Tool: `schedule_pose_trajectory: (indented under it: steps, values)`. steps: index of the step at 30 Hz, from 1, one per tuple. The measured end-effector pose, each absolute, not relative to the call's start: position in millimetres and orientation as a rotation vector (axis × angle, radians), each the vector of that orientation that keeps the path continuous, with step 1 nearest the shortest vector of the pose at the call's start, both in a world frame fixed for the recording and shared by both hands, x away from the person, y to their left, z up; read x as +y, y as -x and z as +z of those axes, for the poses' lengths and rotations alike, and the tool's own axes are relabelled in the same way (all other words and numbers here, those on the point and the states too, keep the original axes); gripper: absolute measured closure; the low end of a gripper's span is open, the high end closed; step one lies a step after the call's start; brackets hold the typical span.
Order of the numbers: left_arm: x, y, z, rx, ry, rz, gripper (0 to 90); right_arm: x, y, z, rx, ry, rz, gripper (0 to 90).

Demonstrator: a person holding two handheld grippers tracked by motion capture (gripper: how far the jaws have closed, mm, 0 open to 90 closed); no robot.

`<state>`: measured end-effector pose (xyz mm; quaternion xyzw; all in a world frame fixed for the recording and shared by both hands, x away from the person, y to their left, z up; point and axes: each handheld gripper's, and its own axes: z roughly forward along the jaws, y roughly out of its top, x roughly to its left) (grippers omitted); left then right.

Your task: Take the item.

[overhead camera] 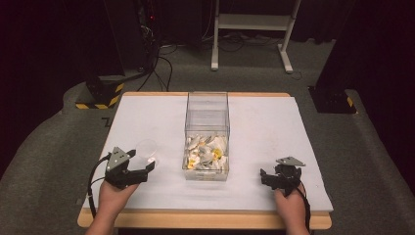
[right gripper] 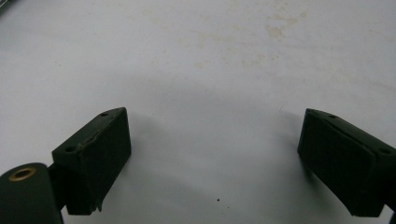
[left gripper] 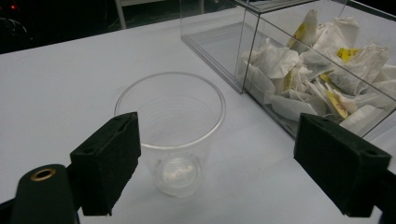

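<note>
Cup (left gripper: 172, 128): it stands upright on the table (overhead camera: 274, 122), just left of the box (overhead camera: 207, 142), and that box serves as the landmark for everything else. The left gripper (overhead camera: 147, 164) is spread wide, its jaws apart with nothing between them, and the left gripper view looks along them straight at the cup's near wall. The jaw at that view's left overlaps the cup's side, though I cannot tell whether it touches the plastic or merely sits in front of it. The wide spread makes sense if the aim is to close round the cup's body, since the opening has to clear the cup before it can squeeze.

The cup is clear, empty and open side up, so it is ready to receive something. It sits near the box's front left corner, probably so that a short carry links the two.

The box is a clear, open-topped case lying lengthwise away from the person. Its near half holds a heap of tea bags (left gripper: 322, 70), white paper with yellow tags; its far half looks bare. With no lid on, the bags can be reached from above.

The right gripper (overhead camera: 264, 177) rests well to the right of the box, level with its near end, jaws likewise parted and holding nothing. Its own view faces bare, faintly stained tabletop, so it seems parked, clear of the left side's work.
</note>
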<state>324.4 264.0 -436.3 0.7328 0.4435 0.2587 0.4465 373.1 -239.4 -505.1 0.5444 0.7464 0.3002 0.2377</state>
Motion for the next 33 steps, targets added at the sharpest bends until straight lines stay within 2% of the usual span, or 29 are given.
schedule_pose_trajectory:
  steps: [33]
  values:
    - [212,-339,-417,0.981,-1.830,0.538,15.8,-240,-373,-505,2.046,-1.489,0.823,9.8]
